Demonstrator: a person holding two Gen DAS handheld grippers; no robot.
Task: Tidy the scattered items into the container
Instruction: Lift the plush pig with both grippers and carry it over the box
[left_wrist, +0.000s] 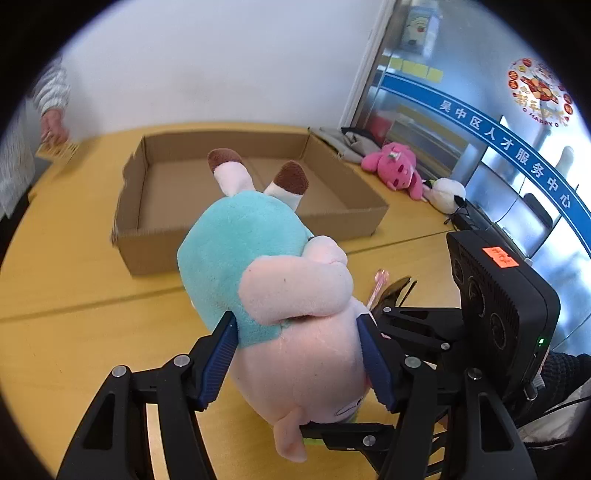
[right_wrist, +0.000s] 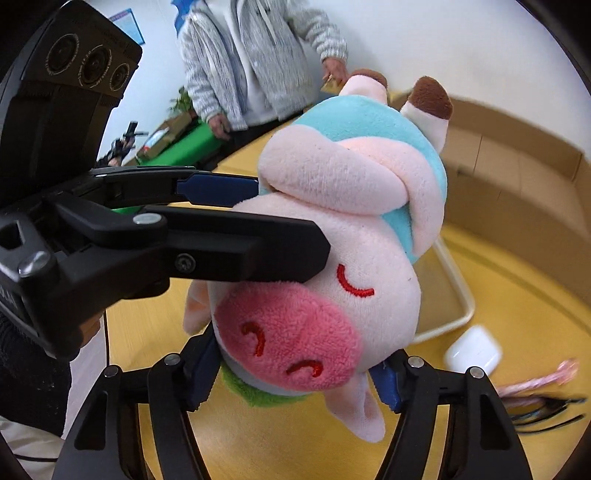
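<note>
A plush pig (left_wrist: 280, 280) with a pink head, teal body and brown feet hangs upside down above the yellow table (left_wrist: 74, 325). My left gripper (left_wrist: 295, 354) is shut on its head from both sides. My right gripper (right_wrist: 295, 376) is also shut on the pig (right_wrist: 332, 240), at the lower head below the snout. The left gripper (right_wrist: 240, 221) crosses the right wrist view, clamped on the head. An open cardboard box (left_wrist: 147, 192) lies just beyond the pig, feet pointing toward it; it also shows in the right wrist view (right_wrist: 517, 173).
A pink plush (left_wrist: 395, 170) and a white plush (left_wrist: 448, 194) lie at the table's far right. A white tray (right_wrist: 458, 291), a white earbud case (right_wrist: 472, 352) and a pink pen (right_wrist: 535, 380) lie on the table. A person in a grey jacket (right_wrist: 251, 55) stands behind.
</note>
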